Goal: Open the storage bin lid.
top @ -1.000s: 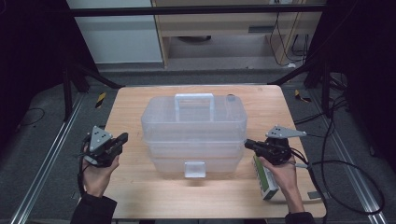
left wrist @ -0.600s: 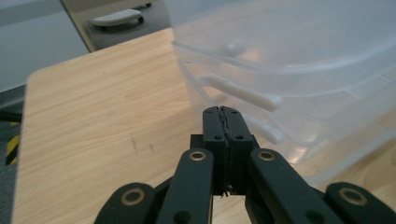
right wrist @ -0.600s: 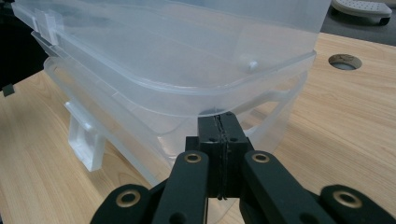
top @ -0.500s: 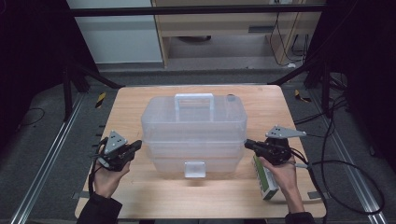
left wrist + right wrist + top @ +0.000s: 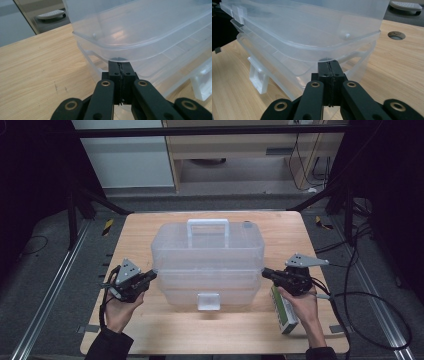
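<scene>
While both hands rest at the table's near edge, the scene reads from near to far:

Left gripper (image 5: 150,276): jaws pressed together, nothing between them, tips at the box's 9 o'clock side. The left gripper view (image 5: 119,65) shows the tips tucked just under the lid's overhanging rim, a detail too small to tell from above.

Right gripper (image 5: 266,272): jaws also pressed together and empty, tips at the box's 3 o'clock side, under the rim in the right gripper view (image 5: 329,64).

Green carton (image 5: 283,311): lies on the table beneath the right hand, seen from the high view.

Clear storage box (image 5: 207,255): centre of the wooden table (image 5: 145,227), lid on, front latch at 6 o'clock, handle at 12 o'clock.

Cable hole (image 5: 396,35): in the tabletop beyond the box, at 1 o'clock in the right gripper view.
</scene>
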Available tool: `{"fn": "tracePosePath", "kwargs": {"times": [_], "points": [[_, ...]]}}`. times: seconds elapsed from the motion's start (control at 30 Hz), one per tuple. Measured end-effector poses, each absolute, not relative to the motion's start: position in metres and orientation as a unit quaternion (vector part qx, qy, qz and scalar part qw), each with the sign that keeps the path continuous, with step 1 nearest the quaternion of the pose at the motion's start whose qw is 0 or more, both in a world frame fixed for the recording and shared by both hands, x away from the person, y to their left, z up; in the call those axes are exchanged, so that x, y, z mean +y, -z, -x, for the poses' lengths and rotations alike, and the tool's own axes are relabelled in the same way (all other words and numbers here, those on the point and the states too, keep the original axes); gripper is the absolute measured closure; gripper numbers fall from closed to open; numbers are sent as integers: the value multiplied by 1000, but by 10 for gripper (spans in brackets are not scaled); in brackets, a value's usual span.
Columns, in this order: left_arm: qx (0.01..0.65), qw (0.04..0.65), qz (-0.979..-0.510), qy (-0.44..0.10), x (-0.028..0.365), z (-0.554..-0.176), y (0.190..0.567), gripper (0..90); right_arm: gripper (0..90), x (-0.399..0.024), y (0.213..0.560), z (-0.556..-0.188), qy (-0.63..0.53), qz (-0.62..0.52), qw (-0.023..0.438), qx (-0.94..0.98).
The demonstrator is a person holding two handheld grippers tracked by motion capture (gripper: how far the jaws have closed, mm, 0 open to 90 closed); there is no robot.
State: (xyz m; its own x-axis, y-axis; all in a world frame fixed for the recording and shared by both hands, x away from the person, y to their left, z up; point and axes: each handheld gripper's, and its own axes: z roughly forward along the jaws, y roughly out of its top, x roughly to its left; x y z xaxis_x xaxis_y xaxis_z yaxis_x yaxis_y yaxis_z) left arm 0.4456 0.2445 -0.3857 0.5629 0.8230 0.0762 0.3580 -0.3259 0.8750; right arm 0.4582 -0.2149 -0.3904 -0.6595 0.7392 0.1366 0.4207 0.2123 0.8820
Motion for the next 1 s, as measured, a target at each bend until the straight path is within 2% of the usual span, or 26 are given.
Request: {"fn": "tracePosePath", "kwargs": {"times": [1.0], "points": [[382,452,-754,-286,240,-460,374,871,900,-216,375,-469,-520,-368,174,751]]}}
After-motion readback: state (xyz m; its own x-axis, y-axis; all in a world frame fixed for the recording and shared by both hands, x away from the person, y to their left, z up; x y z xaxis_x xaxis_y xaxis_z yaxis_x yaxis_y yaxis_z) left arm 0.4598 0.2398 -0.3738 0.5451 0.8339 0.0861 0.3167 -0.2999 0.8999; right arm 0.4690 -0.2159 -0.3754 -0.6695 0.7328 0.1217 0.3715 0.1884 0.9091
